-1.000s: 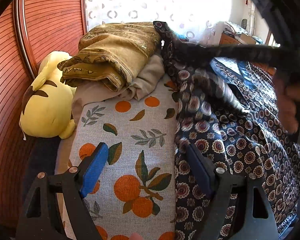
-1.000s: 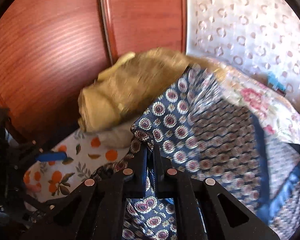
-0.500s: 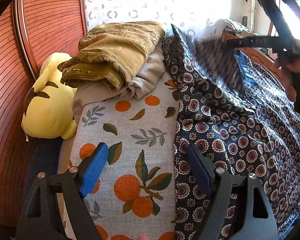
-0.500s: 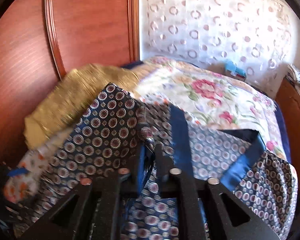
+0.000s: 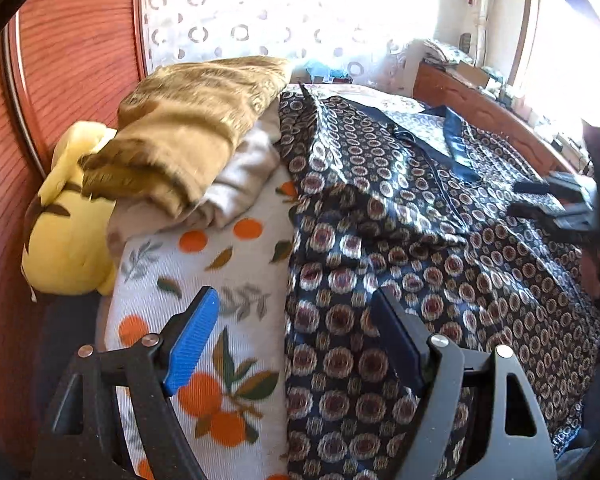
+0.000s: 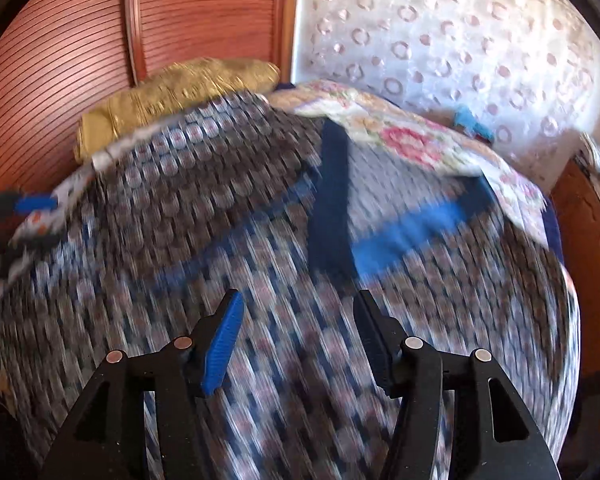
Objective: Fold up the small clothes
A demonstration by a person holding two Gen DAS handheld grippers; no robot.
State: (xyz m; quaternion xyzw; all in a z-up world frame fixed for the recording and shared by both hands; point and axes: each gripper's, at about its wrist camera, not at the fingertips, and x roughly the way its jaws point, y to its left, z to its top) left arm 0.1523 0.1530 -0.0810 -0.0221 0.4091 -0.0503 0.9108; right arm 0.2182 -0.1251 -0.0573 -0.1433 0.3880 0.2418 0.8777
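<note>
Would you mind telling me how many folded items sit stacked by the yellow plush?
2: a gold cloth on top, a beige one beneath it, left of the patterned shirt. More may be hidden.

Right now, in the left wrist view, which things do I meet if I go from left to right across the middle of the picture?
Wooden panel → yellow plush toy → gold folded cloth → beige cloth → patterned dark shirt → right gripper at the right edge.

We saw patterned garment (image 5: 420,248) in glossy satin-like cloth, bedsheet (image 5: 236,272) in matt ribbed weave. Gold blanket (image 5: 196,128) looked velvety, yellow toy (image 5: 68,240) plush. Wardrobe door (image 6: 204,12) was grooved, polished wood.
</note>
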